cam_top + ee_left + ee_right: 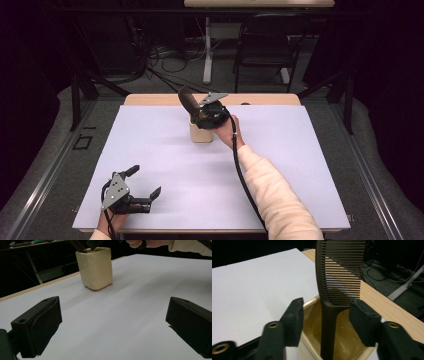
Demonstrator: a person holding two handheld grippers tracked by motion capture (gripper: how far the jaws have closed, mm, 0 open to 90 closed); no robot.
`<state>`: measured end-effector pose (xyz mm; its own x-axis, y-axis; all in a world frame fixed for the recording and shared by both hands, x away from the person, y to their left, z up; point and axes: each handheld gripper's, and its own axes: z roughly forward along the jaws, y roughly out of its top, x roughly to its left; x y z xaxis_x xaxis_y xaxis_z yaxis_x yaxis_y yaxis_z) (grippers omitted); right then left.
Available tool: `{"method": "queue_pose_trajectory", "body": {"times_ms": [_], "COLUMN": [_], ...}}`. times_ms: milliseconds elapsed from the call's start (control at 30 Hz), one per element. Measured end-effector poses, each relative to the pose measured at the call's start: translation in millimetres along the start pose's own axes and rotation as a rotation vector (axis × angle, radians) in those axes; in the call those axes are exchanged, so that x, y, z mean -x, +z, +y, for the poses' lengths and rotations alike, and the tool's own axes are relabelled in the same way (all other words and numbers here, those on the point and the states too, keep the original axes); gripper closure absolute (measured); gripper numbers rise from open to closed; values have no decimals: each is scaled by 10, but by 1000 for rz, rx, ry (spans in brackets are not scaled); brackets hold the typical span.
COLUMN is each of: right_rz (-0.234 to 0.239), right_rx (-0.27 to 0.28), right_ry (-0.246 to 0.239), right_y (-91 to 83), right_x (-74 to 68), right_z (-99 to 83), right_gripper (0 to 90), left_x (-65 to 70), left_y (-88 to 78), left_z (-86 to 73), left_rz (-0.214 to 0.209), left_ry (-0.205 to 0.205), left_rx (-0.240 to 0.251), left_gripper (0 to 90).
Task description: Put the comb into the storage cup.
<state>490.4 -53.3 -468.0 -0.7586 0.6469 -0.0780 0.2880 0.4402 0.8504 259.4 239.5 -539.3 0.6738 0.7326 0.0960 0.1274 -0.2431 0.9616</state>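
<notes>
A dark brown comb [339,272] stands upright in a cream square cup [312,308], handle down and teeth up. My right gripper [325,307] is open, one jaw on either side of the comb's handle with a gap on each side. From above, that gripper [200,117] hangs over the cup [201,134] at the far middle of the white sheet, with the comb [187,100] sticking up behind it. My left gripper [146,181] rests open near the front left corner with nothing between its jaws. Its own view, between the jaws [115,317], looks across bare sheet to the cup [96,267].
The white sheet [280,150] covers a wooden table whose far edge [270,99] shows behind the cup. Beyond the table stand a black chair [270,40] and a desk leg, with cables on the floor. The right gripper's cable [242,175] trails along the forearm.
</notes>
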Motion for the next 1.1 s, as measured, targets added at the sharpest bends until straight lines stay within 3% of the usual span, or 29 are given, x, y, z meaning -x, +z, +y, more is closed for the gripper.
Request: {"method": "queue_pose_trajectory", "body": {"times_ms": [333, 733, 1100], "right_rz": [48, 114, 140], "right_rx": [-17, -58, -87], "right_ry": [3, 8, 28], "right_y": [-176, -359, -551], "right_x": [-51, -96, -74], "right_z": [50, 20, -188], "right_gripper": [171, 49, 0], "left_x": [9, 17, 3], "left_y": [14, 32, 29], "left_z": [9, 12, -4], "left_rz": [2, 5, 3], "left_ry": [0, 1, -6], "left_rx": [0, -6, -8], "left_gripper": [4, 4, 4]}}
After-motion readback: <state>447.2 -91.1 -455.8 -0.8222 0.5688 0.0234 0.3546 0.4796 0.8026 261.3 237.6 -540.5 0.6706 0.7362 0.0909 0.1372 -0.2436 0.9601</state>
